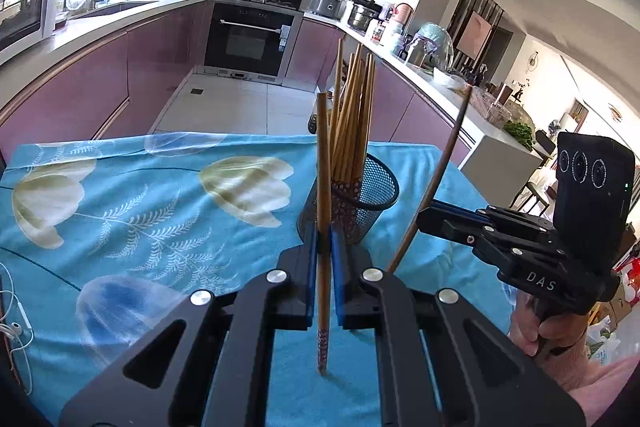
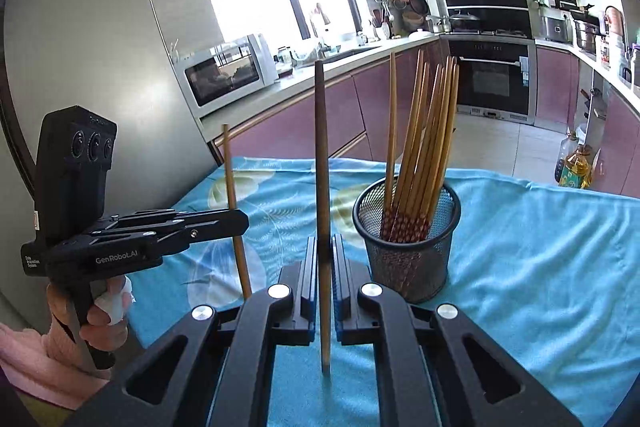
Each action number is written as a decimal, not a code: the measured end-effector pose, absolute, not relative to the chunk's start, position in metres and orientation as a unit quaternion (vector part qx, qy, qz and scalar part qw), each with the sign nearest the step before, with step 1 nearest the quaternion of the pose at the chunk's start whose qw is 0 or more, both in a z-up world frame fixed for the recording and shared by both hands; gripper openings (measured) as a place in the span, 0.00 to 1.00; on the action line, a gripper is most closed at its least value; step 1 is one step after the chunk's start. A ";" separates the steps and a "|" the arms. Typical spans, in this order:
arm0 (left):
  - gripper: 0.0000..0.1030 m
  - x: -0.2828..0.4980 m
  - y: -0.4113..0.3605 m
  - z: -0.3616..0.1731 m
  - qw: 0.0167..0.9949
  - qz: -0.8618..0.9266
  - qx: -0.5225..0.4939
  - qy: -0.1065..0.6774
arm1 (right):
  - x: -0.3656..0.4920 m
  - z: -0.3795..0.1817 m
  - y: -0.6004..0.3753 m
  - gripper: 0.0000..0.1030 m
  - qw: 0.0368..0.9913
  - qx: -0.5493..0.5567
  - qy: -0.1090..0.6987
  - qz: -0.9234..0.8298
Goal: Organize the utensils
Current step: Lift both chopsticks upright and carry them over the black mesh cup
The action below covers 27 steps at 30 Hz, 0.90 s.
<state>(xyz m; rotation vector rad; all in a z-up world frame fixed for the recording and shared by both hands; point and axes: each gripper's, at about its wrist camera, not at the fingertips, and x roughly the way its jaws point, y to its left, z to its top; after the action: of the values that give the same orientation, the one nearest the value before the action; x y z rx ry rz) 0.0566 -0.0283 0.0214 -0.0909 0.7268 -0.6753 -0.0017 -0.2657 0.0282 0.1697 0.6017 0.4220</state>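
Observation:
A black mesh cup (image 1: pixel 362 201) stands on the blue flowered cloth and holds several wooden chopsticks (image 1: pixel 354 115); it also shows in the right wrist view (image 2: pixel 408 247). My left gripper (image 1: pixel 324 247) is shut on one upright chopstick (image 1: pixel 323 187), just in front of the cup. My right gripper (image 2: pixel 325 259) is shut on another upright chopstick (image 2: pixel 322 167), left of the cup. Each gripper shows in the other's view: the right one (image 1: pixel 424 217) with its chopstick (image 1: pixel 436 179), the left one (image 2: pixel 240 221) with its chopstick (image 2: pixel 234 203).
The blue cloth (image 1: pixel 140 211) covers the table. White earphones (image 1: pixel 16 331) lie at its left edge. Pink kitchen cabinets, an oven (image 1: pixel 248 39) and a microwave (image 2: pixel 224 75) stand beyond. Oil bottles (image 2: pixel 574 163) stand on the floor at the right.

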 end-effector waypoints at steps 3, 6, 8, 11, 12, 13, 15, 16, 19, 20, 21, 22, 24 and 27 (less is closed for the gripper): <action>0.07 0.056 -0.030 0.029 0.879 -0.329 -0.046 0.342 | -0.003 0.034 -0.269 0.05 0.933 0.083 0.284 0.203; 0.07 0.056 -0.031 0.035 0.882 -0.330 -0.048 0.334 | -0.002 0.040 -0.274 0.05 0.937 0.082 0.274 0.202; 0.07 0.057 -0.032 0.038 0.883 -0.330 -0.048 0.329 | -0.002 0.044 -0.277 0.06 0.939 0.080 0.267 0.200; 0.07 0.057 -0.033 0.045 0.886 -0.331 -0.050 0.321 | -0.002 0.051 -0.279 0.05 0.942 0.078 0.260 0.196; 0.07 0.058 -0.034 0.047 0.887 -0.331 -0.050 0.319 | -0.002 0.054 -0.281 0.05 0.943 0.077 0.257 0.195; 0.07 0.058 -0.034 0.049 0.887 -0.333 -0.050 0.317 | -0.003 0.056 -0.282 0.05 0.945 0.076 0.254 0.193; 0.07 0.059 -0.035 0.053 0.887 -0.334 -0.051 0.314 | -0.004 0.060 -0.285 0.05 0.947 0.072 0.249 0.190; 0.07 0.060 -0.036 0.055 0.888 -0.334 -0.050 0.311 | -0.004 0.062 -0.286 0.05 0.948 0.071 0.247 0.189; 0.07 0.061 -0.037 0.062 0.890 -0.336 -0.049 0.305 | -0.004 0.069 -0.291 0.05 0.950 0.071 0.240 0.185; 0.07 0.061 -0.038 0.065 0.890 -0.338 -0.050 0.302 | -0.004 0.071 -0.292 0.05 0.951 0.071 0.239 0.184; 0.07 0.062 -0.038 0.067 0.890 -0.339 -0.050 0.300 | -0.004 0.073 -0.293 0.05 0.952 0.070 0.236 0.183; 0.07 0.062 -0.038 0.070 0.891 -0.340 -0.049 0.297 | -0.003 0.075 -0.294 0.05 0.952 0.069 0.234 0.182; 0.07 0.062 -0.039 0.076 0.892 -0.343 -0.049 0.292 | -0.004 0.079 -0.297 0.05 0.954 0.069 0.230 0.181; 0.07 0.063 -0.041 0.085 0.893 -0.345 -0.048 0.283 | -0.002 0.085 -0.299 0.05 0.955 0.068 0.223 0.181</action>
<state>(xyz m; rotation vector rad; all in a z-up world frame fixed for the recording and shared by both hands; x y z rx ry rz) 0.0633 -0.0406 0.0847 -0.1006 0.5869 -0.7164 -0.0021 -0.2991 0.0846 0.1374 0.4535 0.3666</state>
